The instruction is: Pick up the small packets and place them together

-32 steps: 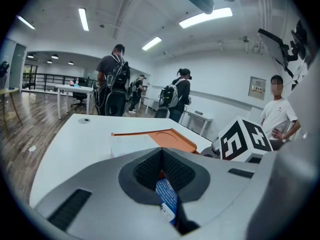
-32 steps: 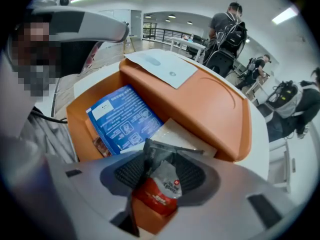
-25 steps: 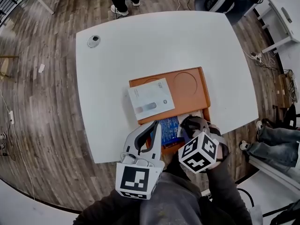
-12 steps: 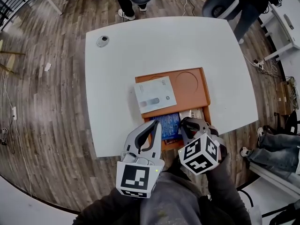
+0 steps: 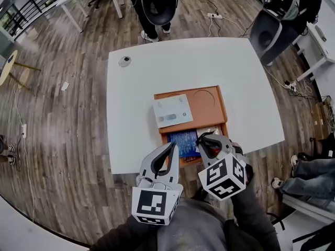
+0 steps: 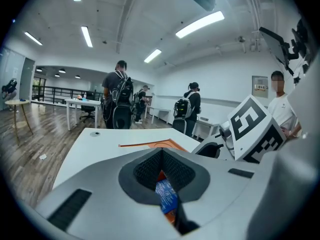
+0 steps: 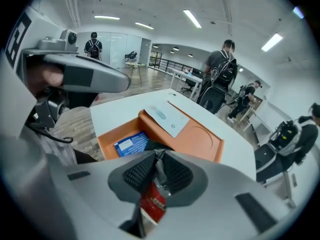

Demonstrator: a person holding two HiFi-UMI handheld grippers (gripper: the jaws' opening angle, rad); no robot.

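Observation:
An orange tray (image 5: 212, 106) lies on the white table (image 5: 136, 114), with a white booklet (image 5: 172, 110) across its left part and a blue packet (image 5: 183, 140) in its near compartment. My right gripper (image 5: 203, 141) hangs above the tray's near right corner. Its jaws have just been closing and are shut on a red packet (image 7: 152, 201), which dangles below the pads. In the right gripper view the blue packet (image 7: 131, 144) and the booklet (image 7: 167, 115) lie underneath. My left gripper (image 5: 171, 148) hovers over the tray's near left edge, shut and empty, and the blue packet (image 6: 166, 194) shows beneath it.
A small round grey object (image 5: 124, 61) sits at the table's far left corner. A pale packet (image 5: 212, 131) lies in the tray's near right. Several people with backpacks stand beyond the table, next to a black chair (image 5: 272, 33). A seated person's legs (image 5: 309, 182) are at the right.
Both grippers have risen from the tray's near end. The right one has closed on the red packet and lifted it out of the tray.

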